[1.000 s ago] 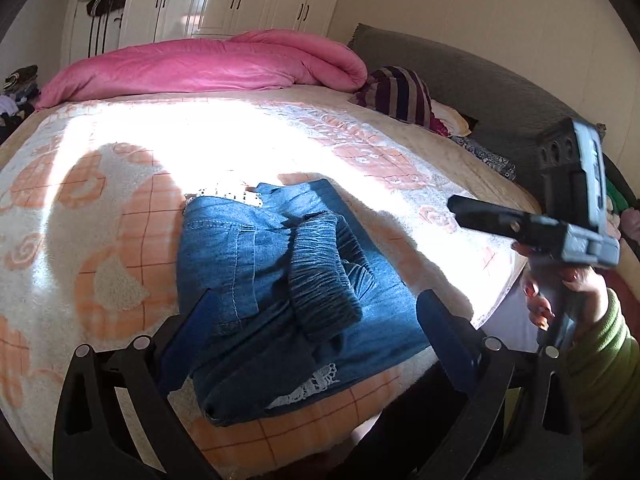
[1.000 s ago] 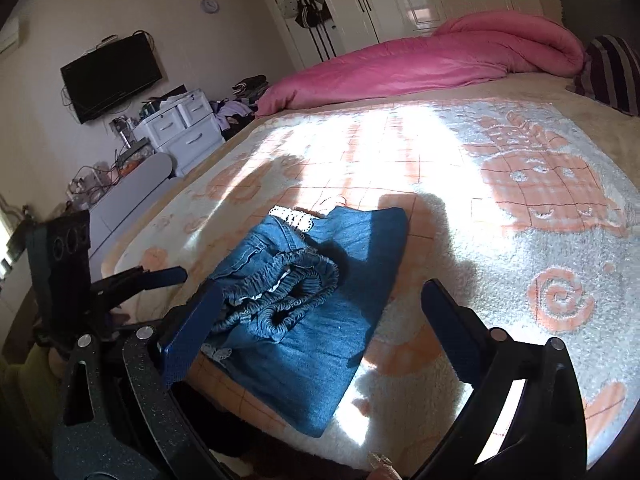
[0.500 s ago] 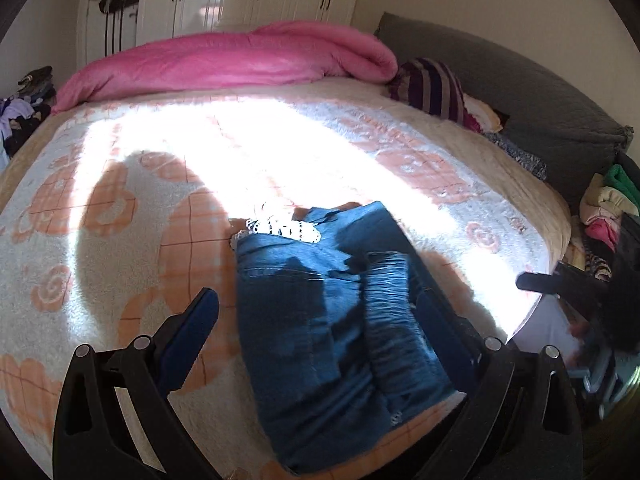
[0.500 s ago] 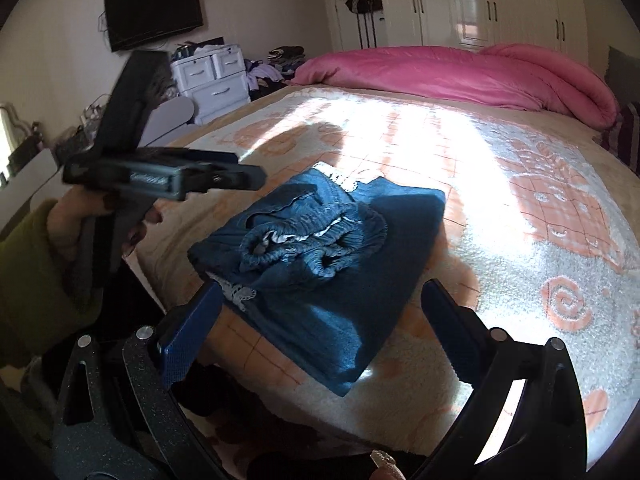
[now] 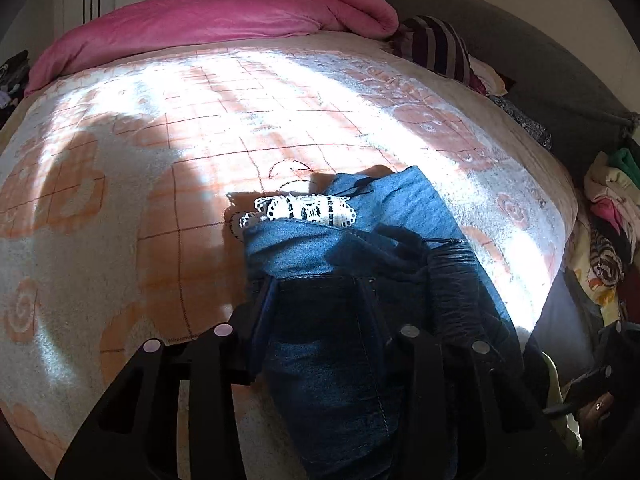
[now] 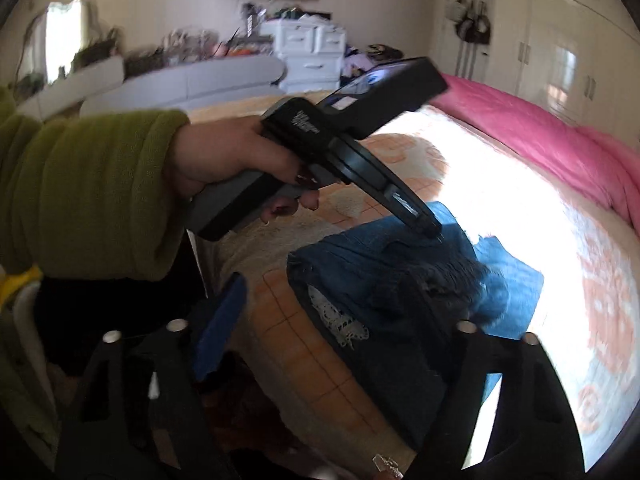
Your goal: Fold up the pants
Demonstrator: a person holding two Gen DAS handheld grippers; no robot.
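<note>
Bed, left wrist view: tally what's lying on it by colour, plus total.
Blue: 1, folded jeans
Pink: 1, duvet
Striped purple and grey: 1, pillow
Total: 3, all on the bed

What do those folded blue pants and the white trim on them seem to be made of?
The folded blue pants look like denim: matte, woven blue cloth with visible stitched seams and a gathered elastic band. The white trim looks like cotton lace, openwork with holes and scalloped edges, though the fibre cannot be told.
</note>
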